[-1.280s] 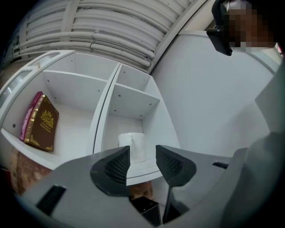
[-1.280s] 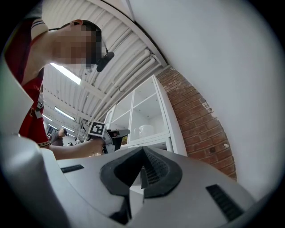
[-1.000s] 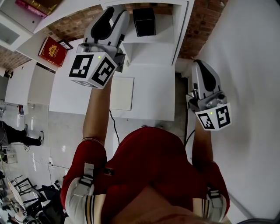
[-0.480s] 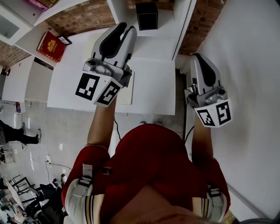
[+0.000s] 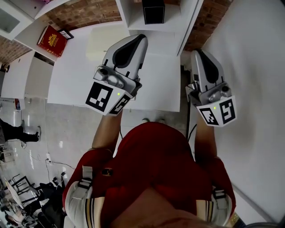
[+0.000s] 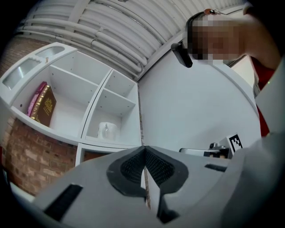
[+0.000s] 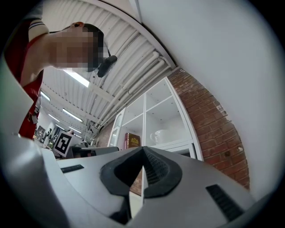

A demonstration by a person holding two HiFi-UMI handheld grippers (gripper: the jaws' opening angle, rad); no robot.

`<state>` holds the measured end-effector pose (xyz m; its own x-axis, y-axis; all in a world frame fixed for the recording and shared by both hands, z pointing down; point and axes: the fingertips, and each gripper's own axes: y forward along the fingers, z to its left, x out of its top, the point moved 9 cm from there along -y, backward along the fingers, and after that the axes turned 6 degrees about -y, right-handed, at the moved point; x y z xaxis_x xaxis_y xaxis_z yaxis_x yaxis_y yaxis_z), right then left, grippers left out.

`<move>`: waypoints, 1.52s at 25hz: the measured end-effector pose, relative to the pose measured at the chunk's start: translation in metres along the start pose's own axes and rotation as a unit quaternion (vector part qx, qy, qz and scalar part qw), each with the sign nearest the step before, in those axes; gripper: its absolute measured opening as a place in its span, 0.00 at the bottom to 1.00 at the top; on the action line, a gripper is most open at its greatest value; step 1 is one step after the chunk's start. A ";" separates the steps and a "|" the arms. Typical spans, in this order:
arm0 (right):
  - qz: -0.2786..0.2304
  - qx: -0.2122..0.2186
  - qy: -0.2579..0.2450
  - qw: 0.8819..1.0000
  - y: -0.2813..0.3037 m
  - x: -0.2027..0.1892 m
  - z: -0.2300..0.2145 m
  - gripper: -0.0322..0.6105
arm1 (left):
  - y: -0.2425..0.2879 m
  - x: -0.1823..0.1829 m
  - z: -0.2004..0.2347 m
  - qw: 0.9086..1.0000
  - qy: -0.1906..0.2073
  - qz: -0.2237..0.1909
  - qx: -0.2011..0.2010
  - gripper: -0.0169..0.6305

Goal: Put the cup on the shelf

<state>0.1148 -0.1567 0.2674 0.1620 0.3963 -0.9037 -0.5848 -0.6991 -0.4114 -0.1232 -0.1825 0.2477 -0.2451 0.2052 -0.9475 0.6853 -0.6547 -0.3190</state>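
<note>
Now the cup (image 6: 108, 130) sits inside a shelf (image 6: 92, 113) compartment, with left gripper (image 6: 145, 153) and right gripper (image 7: 143, 153) both clenched on nothing; a careless swing toward it could knock it off

Blocked in the shelf (image 6: 94, 109) compartment beside the white wall (image 6: 191, 111) by the cup (image 6: 107, 130), with free room above it and in the compartment overhead. Blocked at the far end of the neighbouring compartment by a leaning red book (image 6: 44, 104) and a pink book (image 6: 34, 95); open across the rest. Open over the bench (image 5: 71, 75), apart from a black box (image 5: 153, 11) among the shelf panels.
</note>
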 end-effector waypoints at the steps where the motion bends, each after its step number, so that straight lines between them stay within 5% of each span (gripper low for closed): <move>1: -0.001 0.002 0.000 1.000 0.001 0.000 0.002 0.04 | -0.001 -0.001 -0.002 1.000 0.001 0.001 -0.002 0.04; 38: 0.020 0.006 -0.034 0.999 0.002 0.000 0.014 0.04 | -0.006 -0.012 -0.014 1.000 0.003 0.008 -0.023 0.04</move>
<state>0.1030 -0.1499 0.2688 0.0842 0.4075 -0.9093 -0.5991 -0.7085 -0.3730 -0.1142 -0.1707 0.2605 -0.2296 0.1997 -0.9526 0.7204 -0.6233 -0.3043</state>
